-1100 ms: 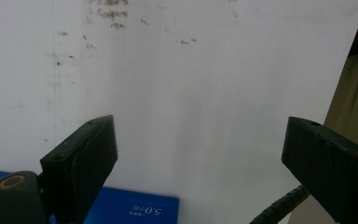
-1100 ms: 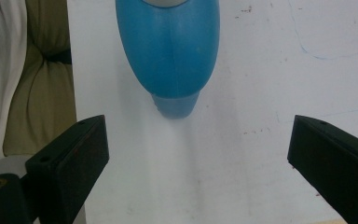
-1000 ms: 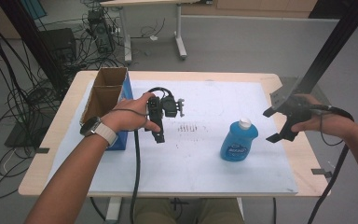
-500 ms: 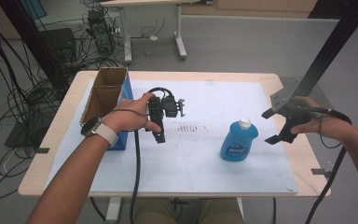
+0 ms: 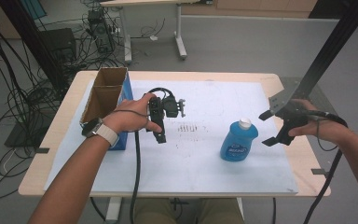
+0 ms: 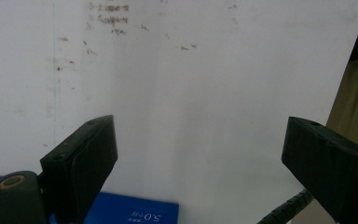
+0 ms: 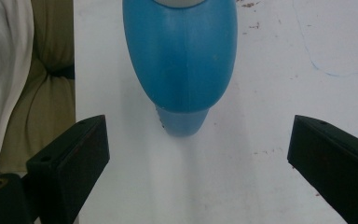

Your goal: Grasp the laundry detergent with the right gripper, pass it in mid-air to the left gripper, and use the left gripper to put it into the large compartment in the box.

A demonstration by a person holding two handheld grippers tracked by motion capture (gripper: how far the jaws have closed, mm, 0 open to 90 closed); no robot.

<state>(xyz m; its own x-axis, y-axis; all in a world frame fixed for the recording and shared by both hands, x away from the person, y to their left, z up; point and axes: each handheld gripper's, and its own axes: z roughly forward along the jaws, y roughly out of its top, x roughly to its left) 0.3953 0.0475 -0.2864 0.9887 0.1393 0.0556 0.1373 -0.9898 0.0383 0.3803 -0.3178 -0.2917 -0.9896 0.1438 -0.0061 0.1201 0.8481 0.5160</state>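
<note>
We hold our right black two-jaw gripper [image 5: 270,127] just beside the blue plastic dish-soap bottle with its white cap [image 5: 239,140], jaws spread wide and holding nothing. In the right gripper view the bottle [image 7: 181,60] lies straight ahead between the two jaws but beyond their tips, not yet touched. So we judge the work barely begun: the bottle stands upright on the white paper sheet [image 5: 200,163] that covers the table, right of centre, and the approach, the grasp and whatever carrying follows are all left to do.

Our left black two-jaw gripper [image 5: 158,126] hovers over the sheet near the middle, well apart from the bottle, its jaws also wide apart and empty; in the left gripper view we see bare stained paper ahead and a blue edge of the box at the bottom.

Farther left, the open blue-sided cardboard box [image 5: 103,100] sits by the table's edge, near our left hand [image 5: 129,115], empty as far as we can see. Nothing stands between the right gripper and the bottle. Beyond the table lie cables on the grey floor [image 5: 242,46] and a dark slanted post [image 5: 328,51] rising close behind our right hand
</note>
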